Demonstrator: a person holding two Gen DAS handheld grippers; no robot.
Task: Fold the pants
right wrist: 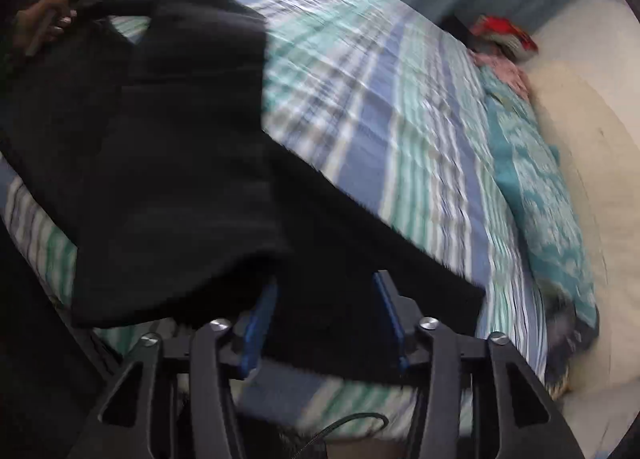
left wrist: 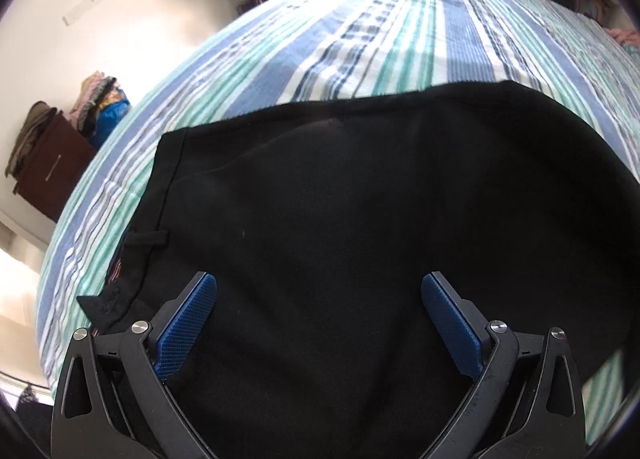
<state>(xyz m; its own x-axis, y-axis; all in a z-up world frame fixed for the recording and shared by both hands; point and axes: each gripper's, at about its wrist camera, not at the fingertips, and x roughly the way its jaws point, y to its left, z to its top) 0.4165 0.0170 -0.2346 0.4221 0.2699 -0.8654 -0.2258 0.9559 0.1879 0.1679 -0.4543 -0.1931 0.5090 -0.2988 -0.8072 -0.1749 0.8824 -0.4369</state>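
Landmark for all positions: the bed (left wrist: 400,39), covered in a blue, teal and white striped sheet.

Black pants (left wrist: 360,239) lie spread on the bed, across its near side. Left wrist view: the fabric is flat and sharp, and a waistband with a belt loop (left wrist: 146,238) shows at the pants' left edge. Right wrist view: the same pants (right wrist: 160,139) are blurred by motion, one thick fold lying over a flatter layer that runs to the near edge of the bed.

Only the left wrist view shows a dark wooden cabinet (left wrist: 52,171) beyond the bed's left side, with piled clothes on top and a blue bag (left wrist: 112,115) beside it. Only the right wrist view shows a teal patterned cloth (right wrist: 540,187) along the bed's right edge, and a hand (right wrist: 40,23) at the far left corner of the bed, holding the other gripper's grey handle.

A red bundle (right wrist: 504,37) sits at the bed's far right corner; both views show it.

Left gripper (left wrist: 319,287): jaws wide apart above the pants, nothing between the blue pads.

Right gripper (right wrist: 326,291): jaws part-way apart, black fabric between them; pad contact cannot be told through the blur.

No readable writing or brand marks in either view.
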